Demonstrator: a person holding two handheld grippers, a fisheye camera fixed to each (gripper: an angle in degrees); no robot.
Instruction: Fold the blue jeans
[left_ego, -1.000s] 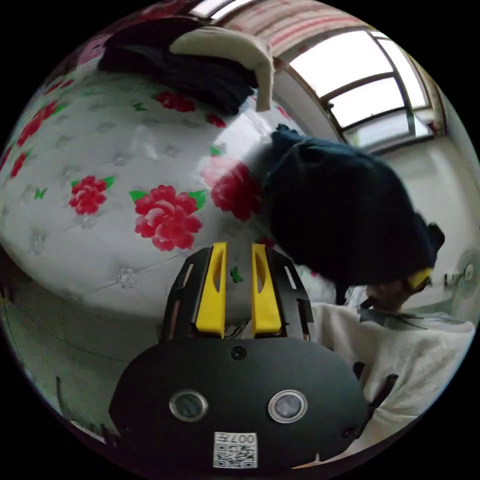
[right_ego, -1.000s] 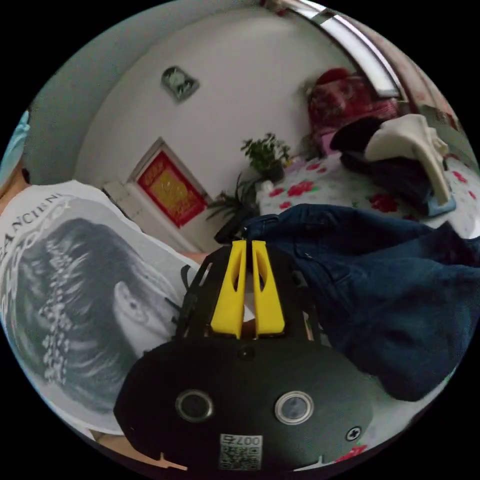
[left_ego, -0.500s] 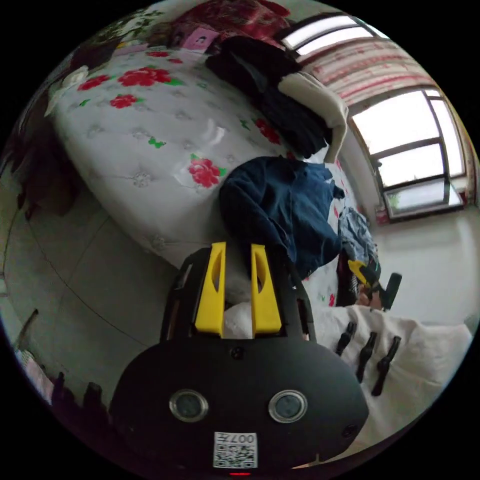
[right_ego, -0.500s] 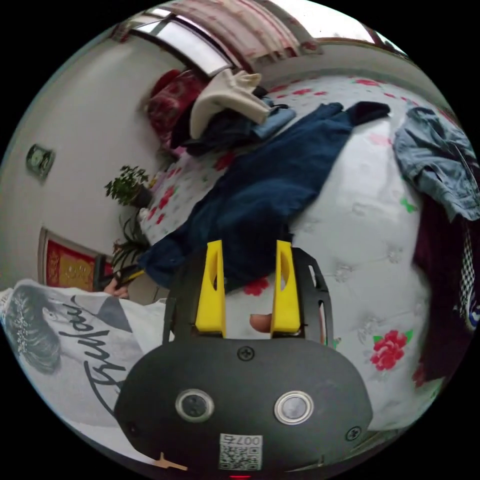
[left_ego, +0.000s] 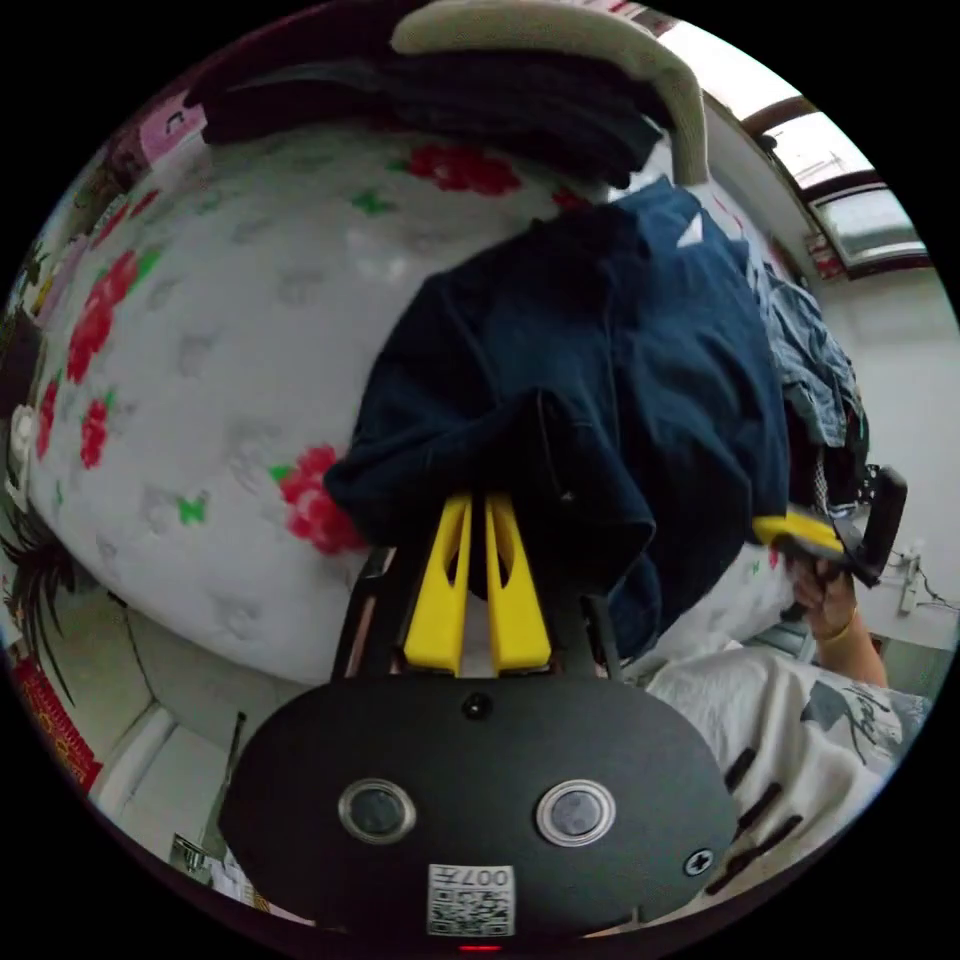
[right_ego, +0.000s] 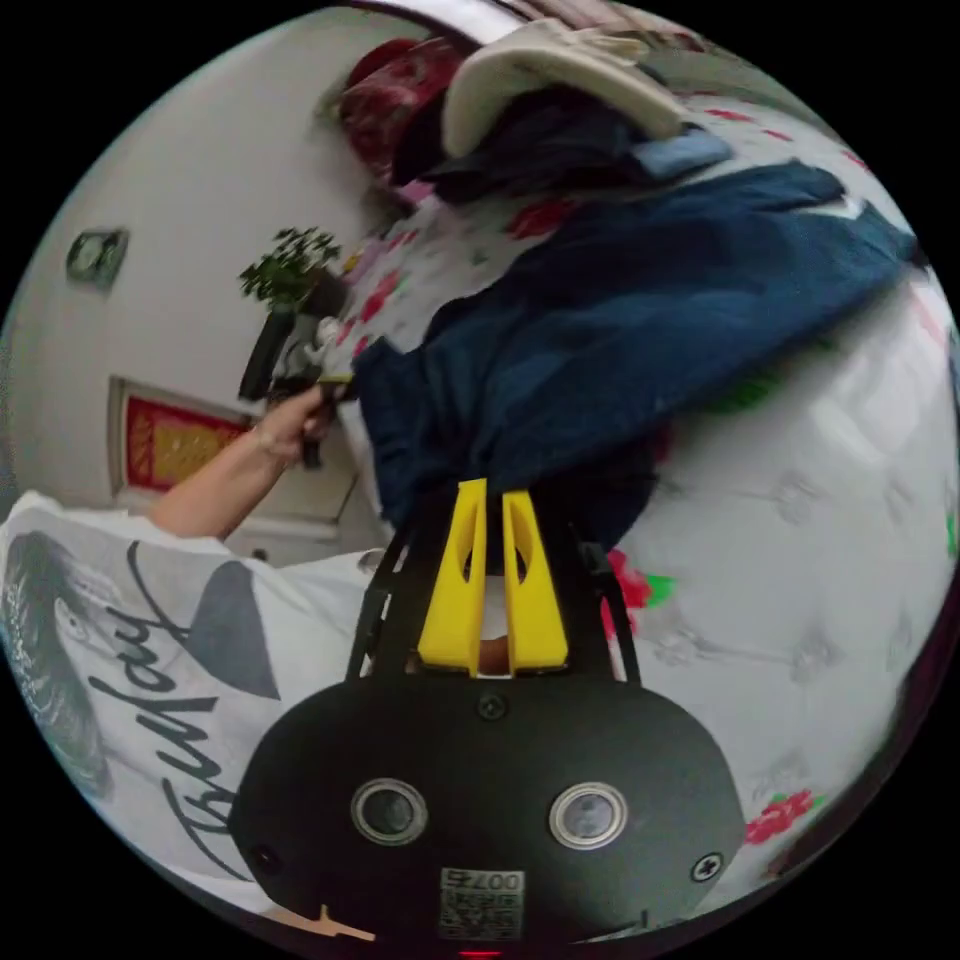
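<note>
The dark blue jeans (left_ego: 620, 370) lie rumpled across the flowered white bed cover (left_ego: 210, 300). In the left gripper view, my left gripper (left_ego: 478, 502) has its yellow jaws pressed together on a fold at the jeans' near edge. A hand holds the right gripper (left_ego: 800, 530) at the jeans' other corner. In the right gripper view, the jeans (right_ego: 650, 300) stretch away over the bed (right_ego: 820, 470). My right gripper (right_ego: 492, 492) is shut on their near edge, and the left gripper (right_ego: 335, 380), in a hand, bites the far corner.
A pile of dark clothes topped by a cream garment (left_ego: 560, 35) (right_ego: 550, 70) sits beyond the jeans. A pale denim garment (left_ego: 815, 360) lies to the side. A potted plant (right_ego: 290, 270) and a red framed picture (right_ego: 170, 440) stand by the wall. The person's white printed shirt (right_ego: 130, 640) is close.
Half a second ago both grippers were open and off the jeans. Both have since closed in on the jeans' near edge, one at each corner, and shut.
</note>
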